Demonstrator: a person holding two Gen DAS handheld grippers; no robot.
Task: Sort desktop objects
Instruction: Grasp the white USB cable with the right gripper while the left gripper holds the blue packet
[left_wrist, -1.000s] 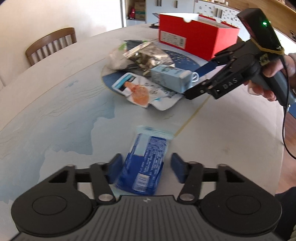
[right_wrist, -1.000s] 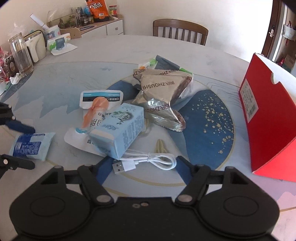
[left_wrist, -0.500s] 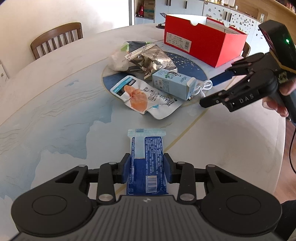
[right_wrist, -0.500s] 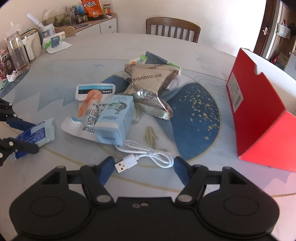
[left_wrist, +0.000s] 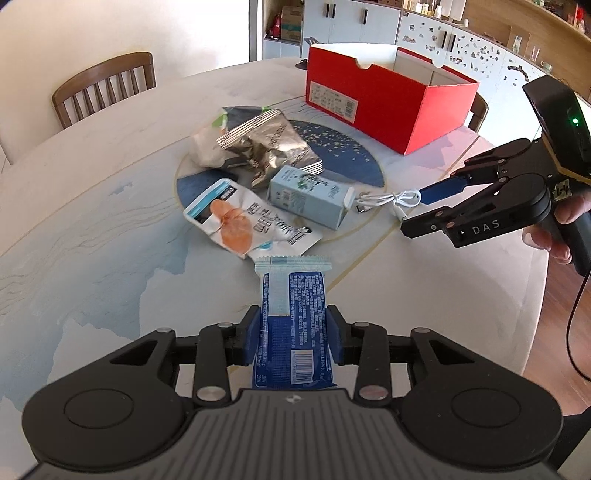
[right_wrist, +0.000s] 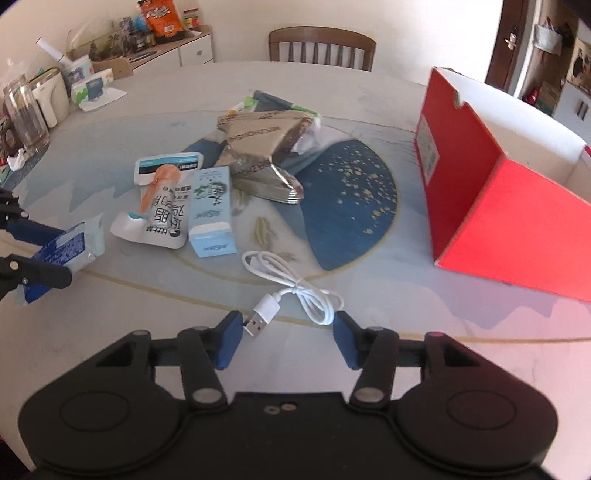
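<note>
left claw (left_wrist: 291, 328) gripping blue packet (left_wrist: 293, 317)

The blue snack packet (left_wrist: 293, 328), earlier lying loose between spread fingers, is now clamped by the left gripper (left_wrist: 293, 338) and lifted. The right gripper (right_wrist: 289, 339) has been closing beside the white USB cable (right_wrist: 295, 288), untouched.

Both views are angled down, close over the table (left_wrist: 92, 192); the red box (left_wrist: 373, 107) and snack pile (right_wrist: 266, 147) are shared from opposite sides.
</note>
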